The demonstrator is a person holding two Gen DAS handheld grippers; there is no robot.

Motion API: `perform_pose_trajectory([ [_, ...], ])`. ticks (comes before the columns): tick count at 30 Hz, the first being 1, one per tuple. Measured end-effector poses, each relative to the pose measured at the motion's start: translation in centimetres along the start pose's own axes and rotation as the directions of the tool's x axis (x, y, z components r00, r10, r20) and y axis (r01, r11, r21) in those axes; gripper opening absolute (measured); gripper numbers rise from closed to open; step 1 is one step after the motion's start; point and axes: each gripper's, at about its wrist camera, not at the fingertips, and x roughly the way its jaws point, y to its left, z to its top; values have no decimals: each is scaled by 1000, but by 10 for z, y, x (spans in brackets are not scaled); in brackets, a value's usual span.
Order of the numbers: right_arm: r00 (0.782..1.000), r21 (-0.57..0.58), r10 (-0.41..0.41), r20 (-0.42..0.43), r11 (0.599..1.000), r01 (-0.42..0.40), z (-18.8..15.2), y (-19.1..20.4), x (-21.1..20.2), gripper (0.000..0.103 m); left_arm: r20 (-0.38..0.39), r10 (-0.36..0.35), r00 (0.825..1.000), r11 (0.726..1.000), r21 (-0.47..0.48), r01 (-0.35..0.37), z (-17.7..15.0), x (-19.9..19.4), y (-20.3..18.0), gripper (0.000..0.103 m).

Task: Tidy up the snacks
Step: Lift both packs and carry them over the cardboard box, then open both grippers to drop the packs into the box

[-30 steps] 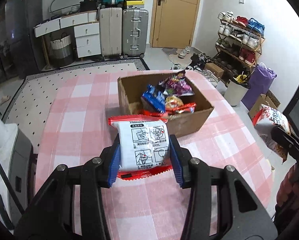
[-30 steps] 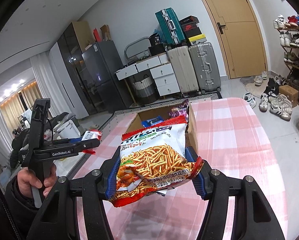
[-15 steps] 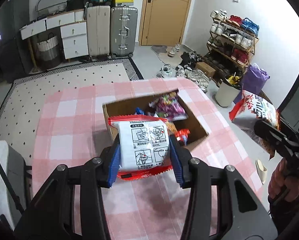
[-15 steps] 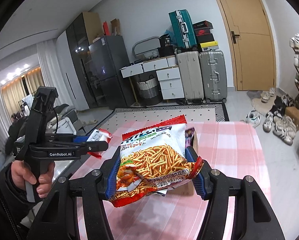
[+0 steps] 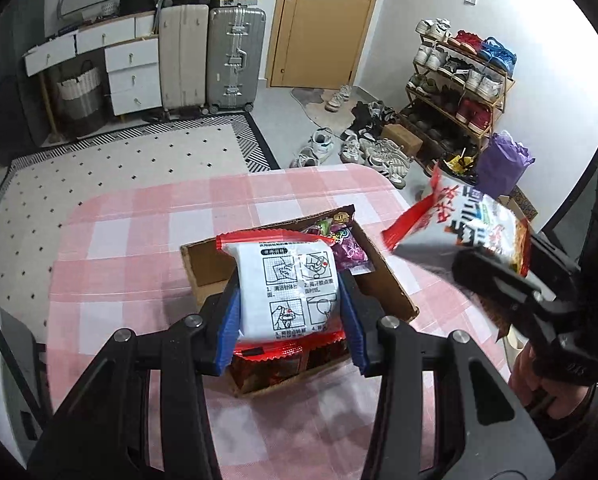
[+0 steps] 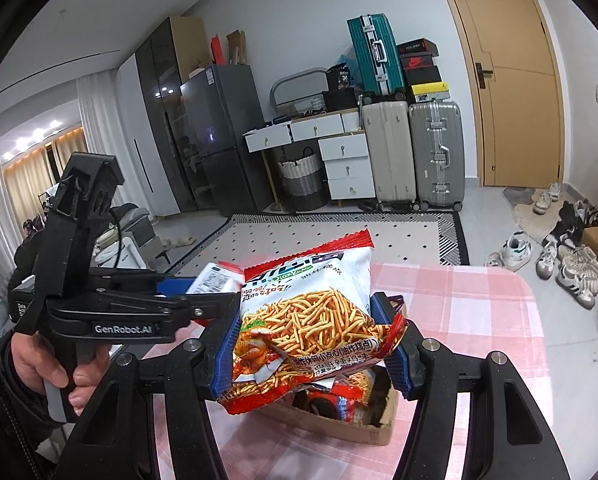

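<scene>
My left gripper (image 5: pixel 289 300) is shut on a white snack pack with red ends (image 5: pixel 289 284) and holds it right above the open cardboard box (image 5: pixel 383 276). The box holds several snacks, among them a purple bag (image 5: pixel 349 250). My right gripper (image 6: pixel 311 340) is shut on a bag of fried snack sticks (image 6: pixel 311 316), held above the box's right side (image 6: pixel 331 424). That bag also shows in the left wrist view (image 5: pixel 467 228). The left gripper shows at the left of the right wrist view (image 6: pixel 203 304).
The box stands on a table with a pink checked cloth (image 5: pixel 139 240). Beyond it are a patterned rug (image 5: pixel 119 164), suitcases (image 5: pixel 235 56), white drawers (image 5: pixel 131 76), a door (image 5: pixel 323 20), a shoe rack (image 5: pixel 455 88) and loose shoes on the floor.
Both grippers have moved in over the box with their packs. The box now lies directly under the left gripper's pack, and the right gripper's bag has come closer from the right.
</scene>
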Motion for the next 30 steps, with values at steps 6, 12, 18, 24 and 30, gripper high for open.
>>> perform_pose_trajectory([
  [6, 1000, 12, -6, -14, 1000, 6, -6, -8, 21, 61, -29, -15, 999, 1000, -11, 15, -2, 32, 7, 42],
  [12, 999, 17, -12, -40, 1000, 13, -13, -15, 41, 61, -55, -35, 998, 999, -18, 34, -5, 59, 12, 42],
  [18, 998, 28, -11, -60, 1000, 13, -20, -25, 61, 61, -79, -50, 996, 998, -30, 48, -8, 84, 18, 42],
  [24, 996, 25, -24, -89, 999, 26, -25, -31, 84, 83, -100, -86, 991, 994, -80, 78, -9, 101, 32, 64],
  [30, 999, 46, -19, -28, 999, 20, -23, -39, 71, 87, -55, -69, 996, 994, -84, 65, -14, 87, 37, 77],
])
